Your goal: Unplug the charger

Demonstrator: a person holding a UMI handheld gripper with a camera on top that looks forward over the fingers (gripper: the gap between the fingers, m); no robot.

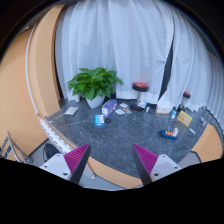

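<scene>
My gripper [112, 160] is open and empty, with its magenta pads [78, 160] wide apart above the near wooden edge of a grey table [120, 140]. Nothing stands between the fingers. Small items lie far beyond them at the table's back. A small white block [141, 99] there could be the charger, but it is too small for me to tell. I can make out no cable or socket.
A leafy green plant in a white pot [95, 86] stands at the back left. Near it lie a blue box [99, 119], a pale box [109, 105] and some cards [122, 109]. A yellow box [184, 117] and an orange item [170, 131] lie at the right. White curtains [125, 40] hang behind.
</scene>
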